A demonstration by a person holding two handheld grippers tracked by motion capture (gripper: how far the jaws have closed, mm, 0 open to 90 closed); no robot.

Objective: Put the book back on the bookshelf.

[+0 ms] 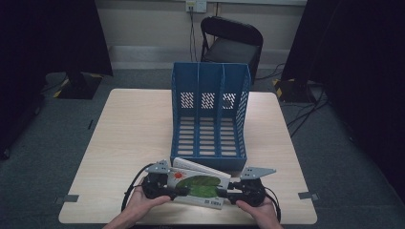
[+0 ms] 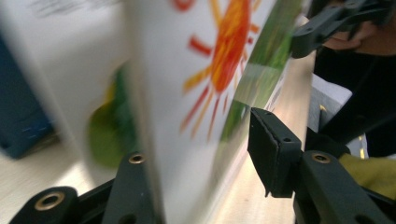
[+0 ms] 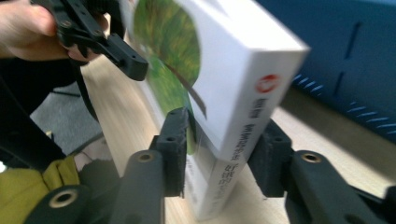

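Hands: we see both coming in from the near table edge in the high view, each wrapped round a black two-jaw gripper, forearms low.
Left gripper [image 1: 165, 187]: at the book's left end. In its own view the cover sits between the jaws, one pad [image 2: 273, 151] standing a little off the glossy front, so we'd call it a loose straddle, not a pinch.
Right gripper [image 1: 235, 189]: at the book's right end. In its own view the pads [image 3: 175, 149] press both faces at the spine corner, so it's pinching the book.
Book: white softcover book with a green leaf and orange sun on the cover [image 1: 199, 187], near the front edge, between the two grippers and tilted up off the tabletop. Looks like more than one volume stacked, but we can't tell for sure.
Table: pale wooden tabletop [image 1: 129, 138] under everything.
File rack: blue plastic three-slot magazine rack [image 1: 210, 112], just behind the book, open side toward us.
Chair: black folding chair [image 1: 232, 43] past the far edge, well apart.
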